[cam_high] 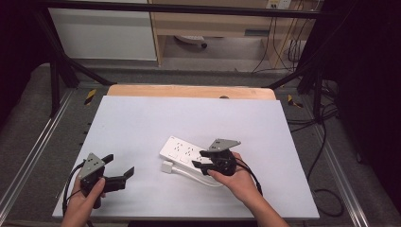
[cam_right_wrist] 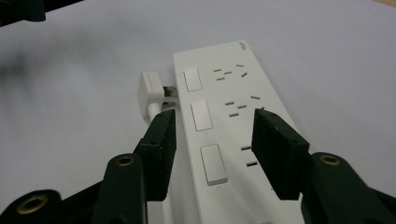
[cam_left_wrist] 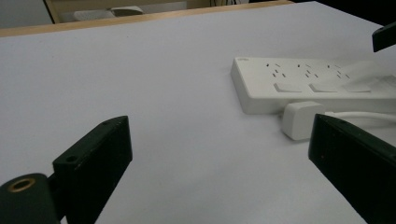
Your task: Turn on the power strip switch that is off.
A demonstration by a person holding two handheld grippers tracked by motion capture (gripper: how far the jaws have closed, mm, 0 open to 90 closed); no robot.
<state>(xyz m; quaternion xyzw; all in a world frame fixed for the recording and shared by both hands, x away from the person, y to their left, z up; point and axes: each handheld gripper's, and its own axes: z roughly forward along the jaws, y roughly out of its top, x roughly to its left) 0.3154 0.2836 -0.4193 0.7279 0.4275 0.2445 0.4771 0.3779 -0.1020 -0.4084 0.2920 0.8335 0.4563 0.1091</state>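
- Jaws of the right gripper (cam_right_wrist: 212, 140) stand apart, one on each long side of the white power strip (cam_right_wrist: 224, 121); no contact with the strip's sides is visible, so nothing is clamped.
- Jaws of the left gripper (cam_left_wrist: 219, 158) stand wide apart over bare desk (cam_high: 142, 118), with nothing between them.
- Power strip location: in the high view it lies at about 5 o'clock from the desk centre, running from 10 o'clock to 4 o'clock, flat, sockets and switches up.
- White plug (cam_right_wrist: 150, 91) lies on the desk at the strip's 9 o'clock side in the right gripper view, just beside the casing, prongs pointing toward the strip; its white cord (cam_high: 198, 177) curls along the near edge of the strip.
- Left gripper position: at about 8 o'clock on the desk in the high view, well apart from the strip, aimed toward the plug.
- Step in hand, as judged: the right gripper is positioned to grip and steady the strip.
- Next move calls for: closing the right jaws squarely on the casing without pressing a switch, then bringing the left gripper toward the plug with its jaws aligned to the plug's flat sides.
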